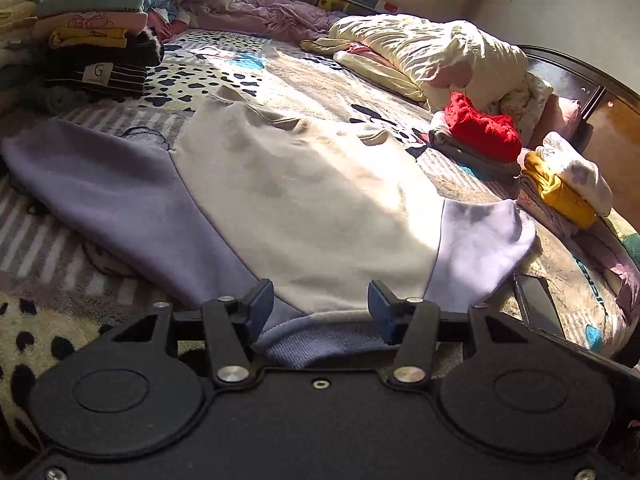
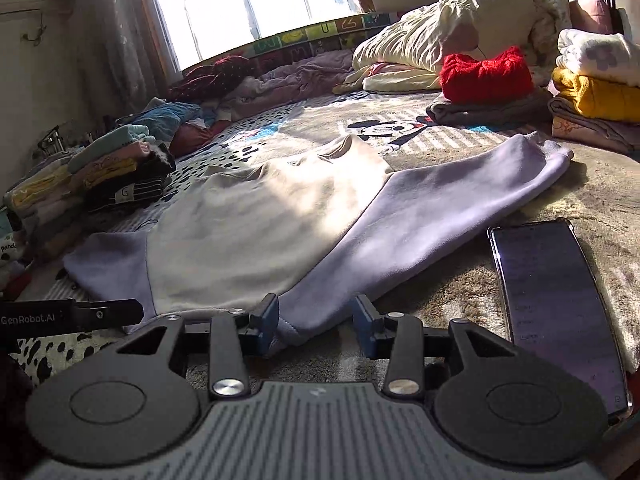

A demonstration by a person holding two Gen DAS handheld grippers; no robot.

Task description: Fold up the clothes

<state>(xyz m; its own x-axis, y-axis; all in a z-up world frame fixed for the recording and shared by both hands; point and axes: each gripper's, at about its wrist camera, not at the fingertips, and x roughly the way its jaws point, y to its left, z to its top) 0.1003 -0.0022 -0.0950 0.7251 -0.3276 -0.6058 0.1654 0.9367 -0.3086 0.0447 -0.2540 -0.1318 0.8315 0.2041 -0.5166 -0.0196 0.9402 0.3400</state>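
Left tongs (image 1: 321,306) and right tongs (image 2: 316,320), jaws parted, angled downward

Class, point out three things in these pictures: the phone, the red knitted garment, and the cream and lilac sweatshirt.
phone (image 2: 560,312): right wrist view, middle of its dark screen.
red knitted garment (image 2: 486,74): right wrist view, centre of the folded knit.
cream and lilac sweatshirt (image 1: 304,200): left wrist view, middle of its cream body panel.
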